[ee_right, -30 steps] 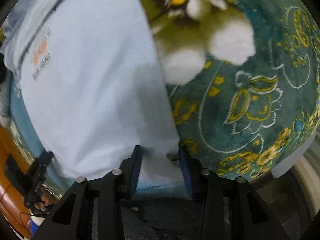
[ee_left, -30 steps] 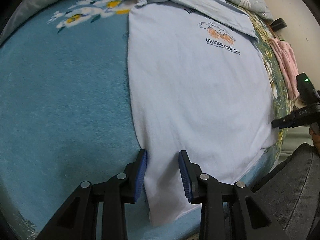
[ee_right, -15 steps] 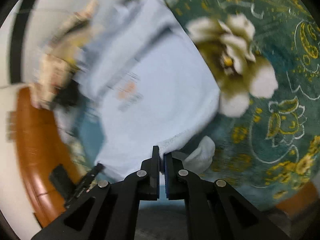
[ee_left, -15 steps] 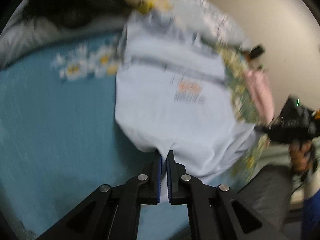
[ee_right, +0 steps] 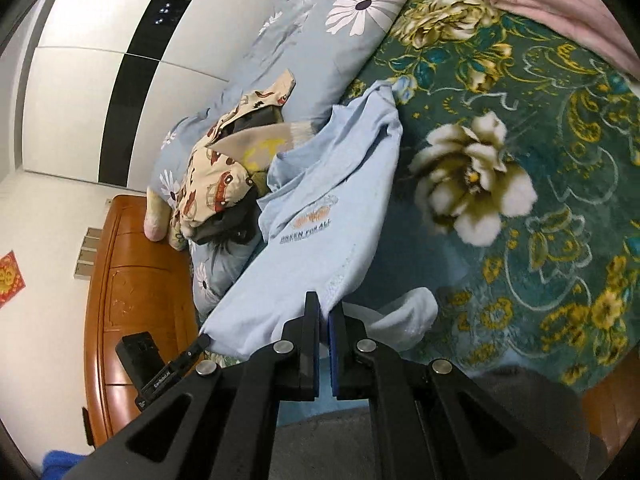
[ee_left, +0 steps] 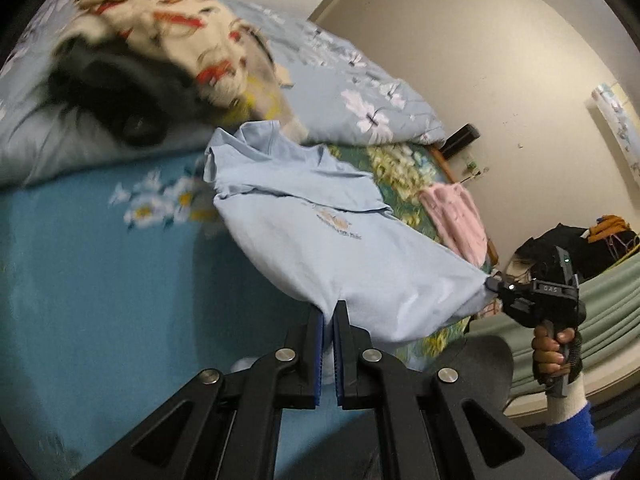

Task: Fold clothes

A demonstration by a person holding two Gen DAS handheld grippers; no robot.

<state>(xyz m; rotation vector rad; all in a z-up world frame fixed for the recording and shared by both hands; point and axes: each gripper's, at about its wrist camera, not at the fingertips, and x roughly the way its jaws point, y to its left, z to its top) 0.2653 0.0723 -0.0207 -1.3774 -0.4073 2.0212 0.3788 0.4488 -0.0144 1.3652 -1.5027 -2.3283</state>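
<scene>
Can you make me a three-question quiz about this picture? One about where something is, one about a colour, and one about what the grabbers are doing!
1. Where is the pink garment?
A. On the green flowered blanket, beyond the T-shirt
B. Between a gripper's fingers
C. On the wooden headboard

2. What colour is the T-shirt?
A. Red
B. Light blue
C. Black

3. What are the two grippers doing?
A. Both open, away from the T-shirt
B. One open, one shut
C. Both shut on the T-shirt's bottom edge

Answers:
1. A, the left wrist view shows it lying on the blanket near the bed's far edge.
2. B, the shirt is pale blue with a small orange print on the chest.
3. C, the left gripper and the right gripper each pinch the hem, which hangs lifted off the bed.
</scene>
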